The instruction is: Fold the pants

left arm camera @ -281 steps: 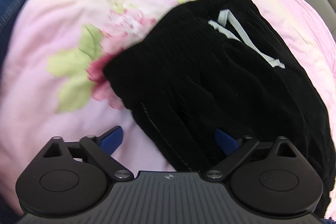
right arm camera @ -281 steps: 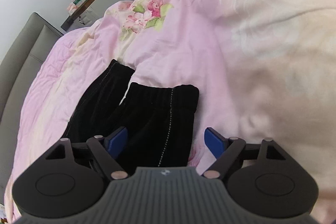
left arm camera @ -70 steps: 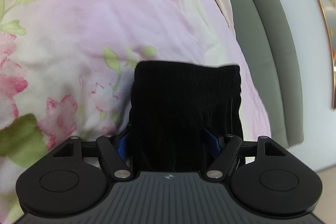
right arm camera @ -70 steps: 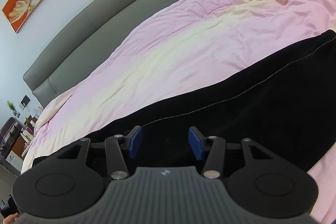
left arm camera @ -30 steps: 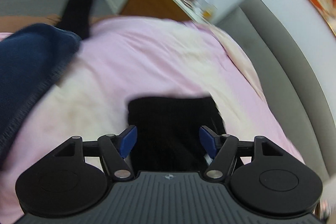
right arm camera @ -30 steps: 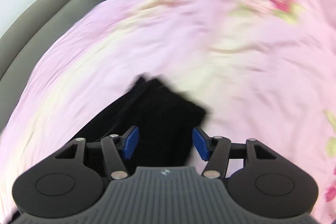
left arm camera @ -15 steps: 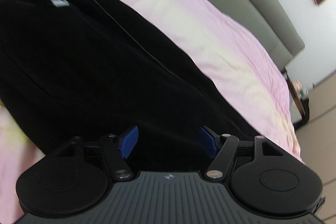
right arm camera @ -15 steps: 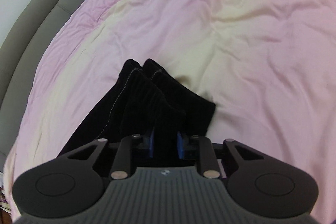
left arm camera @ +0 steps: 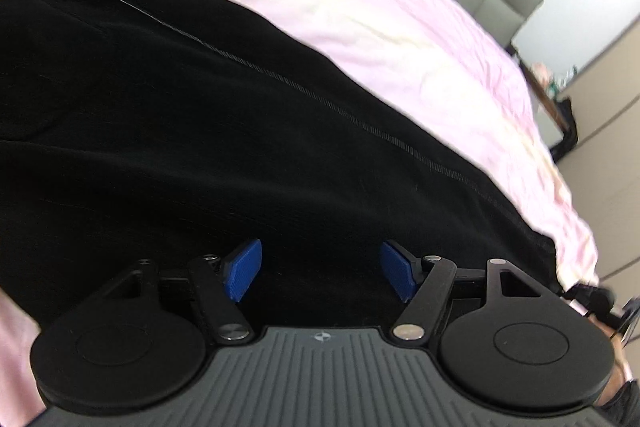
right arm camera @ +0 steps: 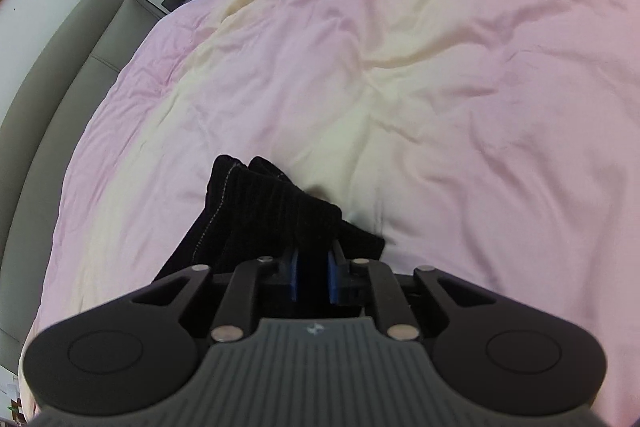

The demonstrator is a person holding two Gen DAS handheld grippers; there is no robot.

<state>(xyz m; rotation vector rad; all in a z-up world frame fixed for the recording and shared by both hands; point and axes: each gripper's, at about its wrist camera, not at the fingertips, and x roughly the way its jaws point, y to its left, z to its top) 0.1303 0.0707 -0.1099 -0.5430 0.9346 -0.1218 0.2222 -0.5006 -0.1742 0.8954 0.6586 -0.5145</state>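
My right claw (right arm camera: 312, 277) clamps the pants (right arm camera: 276, 211) at lower center, while my left claw (left arm camera: 320, 269) gapes apart over them.

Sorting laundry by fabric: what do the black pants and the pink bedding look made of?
The black pants look like ribbed, matte velvet or corduroy, judging by fine lengthwise ridges and pale side stitching. The pink floral duvet looks like soft woven cotton: matte, finely creased, printed flowers. Neither is certain from looks alone.

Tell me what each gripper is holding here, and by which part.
The right gripper is shut on the black pants, pinching the bunched leg cuffs. The left gripper is open over the pants, holding nothing.
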